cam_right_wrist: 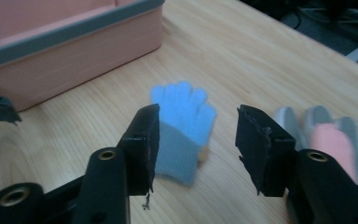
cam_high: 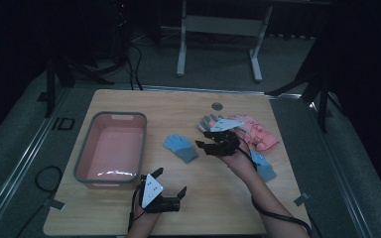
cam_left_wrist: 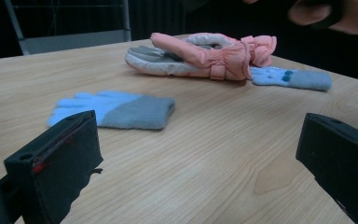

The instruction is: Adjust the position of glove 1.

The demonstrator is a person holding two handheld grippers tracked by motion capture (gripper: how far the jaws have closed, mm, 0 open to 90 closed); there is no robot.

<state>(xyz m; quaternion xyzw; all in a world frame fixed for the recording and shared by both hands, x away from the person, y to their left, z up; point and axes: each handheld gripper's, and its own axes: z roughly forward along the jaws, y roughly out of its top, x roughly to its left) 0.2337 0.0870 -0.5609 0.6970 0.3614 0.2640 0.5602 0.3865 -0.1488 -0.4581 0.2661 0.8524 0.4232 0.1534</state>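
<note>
The right tongs [cam_high: 207,143] hang jaws apart above the worktop [cam_high: 213,198], aimed at the blue-and-grey knit glove [cam_high: 180,148] that lies flat near the worktop's middle, between the pink bin [cam_high: 110,148] and the pile of pink and grey gloves [cam_high: 250,130]. In the right gripper view this glove [cam_right_wrist: 182,130] sits framed between the two jaws, fingers pointing away, cuff nearest.

Recommended procedure for the pickup:

1. Lower the right tongs straight down until both jaws straddle the grey cuff (the thickest part, and likely the easiest to pinch).
2. Press lightly on the worktop before closing, so that the thin fabric gathers between the jaws.
3. Lift clear before moving toward the bin.

The left tongs [cam_high: 168,191] rest near the front edge, jaws wide apart and empty; keep them clear of the path.
</note>
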